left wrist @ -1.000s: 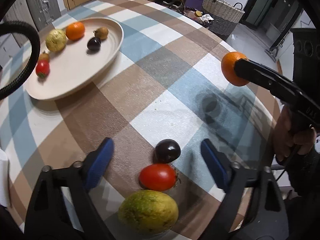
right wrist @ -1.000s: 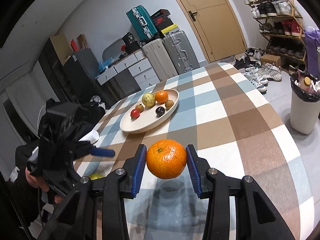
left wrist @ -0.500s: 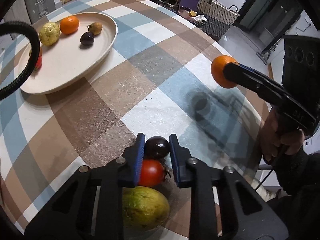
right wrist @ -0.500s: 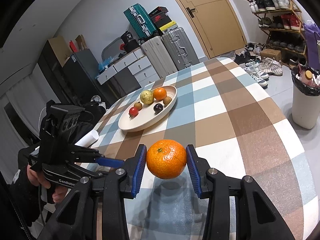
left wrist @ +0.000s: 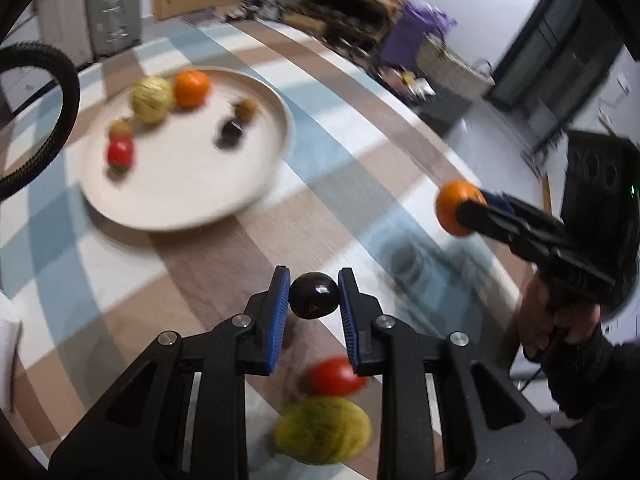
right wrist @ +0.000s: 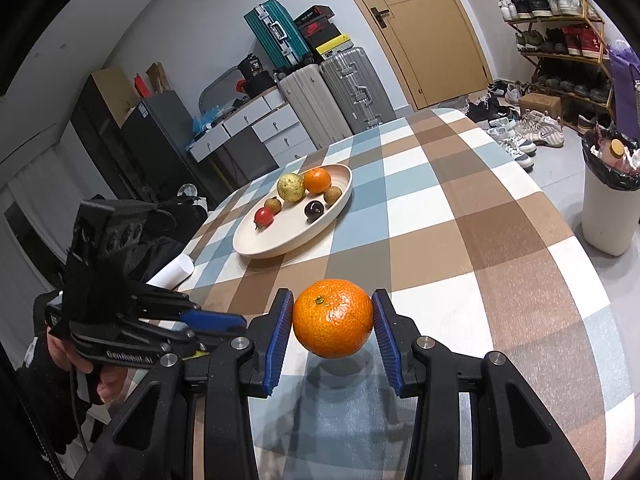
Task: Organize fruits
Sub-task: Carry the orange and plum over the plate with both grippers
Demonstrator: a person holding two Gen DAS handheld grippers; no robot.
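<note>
Two grippers: each holds one fruit above the checked table (right wrist: 500,216).
Left gripper (left wrist: 314,296): blue pads clamped on a dark plum (left wrist: 314,295), held clear of the cloth.
Right gripper (right wrist: 333,320): pads pressed on both sides of an orange (right wrist: 333,318), lifted, its shadow on the cloth below.
Below left gripper: a red tomato (left wrist: 334,376) and a yellow-green fruit (left wrist: 324,428) lie side by side on the table, blurred.
Plate (right wrist: 256,248): cream, oval, farther up the table, well apart from both grippers.
On plate: a second orange (right wrist: 317,180) touching a yellow-green pear (right wrist: 291,187); a small tomato (right wrist: 264,216); a second plum (right wrist: 315,209); two small brown fruits (right wrist: 333,195), kind unclear.
Left view: the right gripper shows at the right edge, orange at its tip, over the table's edge.
Room: suitcases (right wrist: 340,92), door (right wrist: 424,32), shoe rack (right wrist: 560,40), white bin (right wrist: 610,200).
</note>
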